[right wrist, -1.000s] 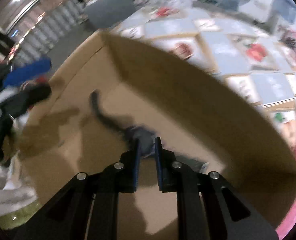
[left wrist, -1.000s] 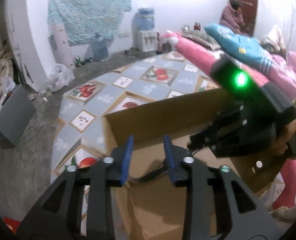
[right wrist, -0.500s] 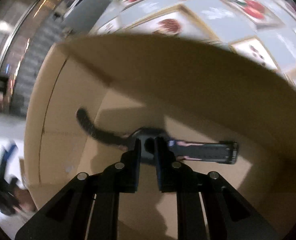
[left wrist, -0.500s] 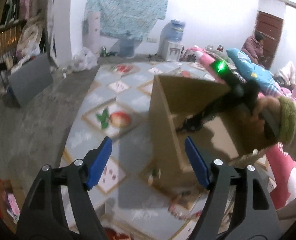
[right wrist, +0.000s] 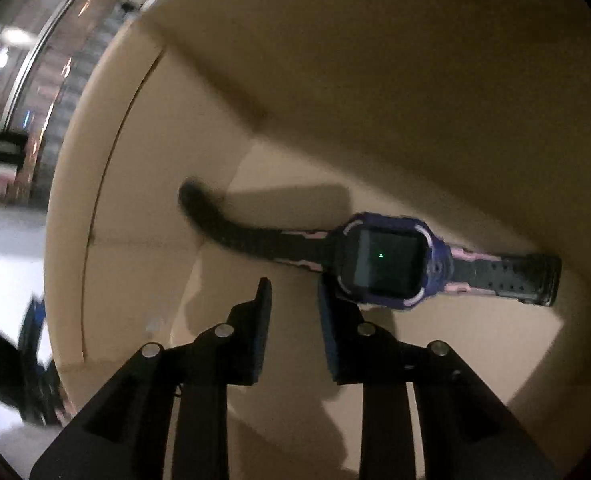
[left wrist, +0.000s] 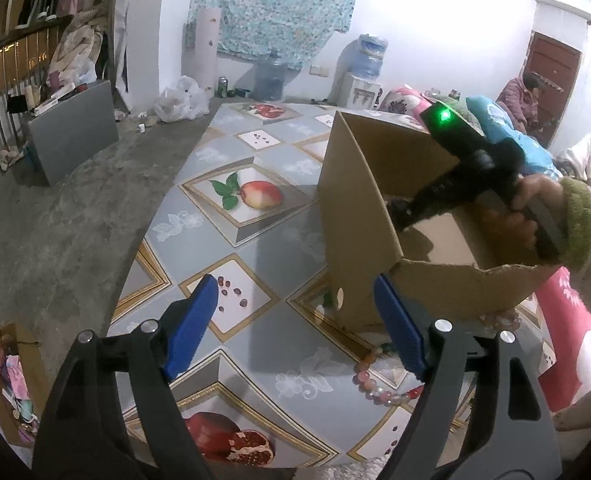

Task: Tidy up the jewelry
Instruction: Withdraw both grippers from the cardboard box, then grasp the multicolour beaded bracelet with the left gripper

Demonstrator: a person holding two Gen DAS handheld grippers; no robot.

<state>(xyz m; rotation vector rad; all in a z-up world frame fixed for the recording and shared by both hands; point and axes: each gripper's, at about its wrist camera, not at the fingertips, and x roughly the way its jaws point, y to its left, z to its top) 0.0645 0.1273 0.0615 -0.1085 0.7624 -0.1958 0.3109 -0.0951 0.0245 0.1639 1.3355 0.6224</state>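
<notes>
Watch (right wrist: 383,262) lies on the floor of the cardboard box (left wrist: 359,216), free of the slightly parted right gripper (right wrist: 293,312). Bead bracelet (left wrist: 375,376) remains on the table (left wrist: 255,344) by the wide-open, empty left gripper (left wrist: 295,328), probably next.

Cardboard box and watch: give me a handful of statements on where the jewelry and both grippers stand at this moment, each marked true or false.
1. The watch lies on the floor of the cardboard box. True.
2. The right gripper is clamped on the watch. False: its fingers are parted with nothing between them, the watch lying just beyond them.
3. The left gripper is open and empty. True.
4. The bead bracelet is inside the box. False: it lies on the tablecloth outside the box, near its front corner.
5. The right gripper reaches into the box from above. True.
</notes>
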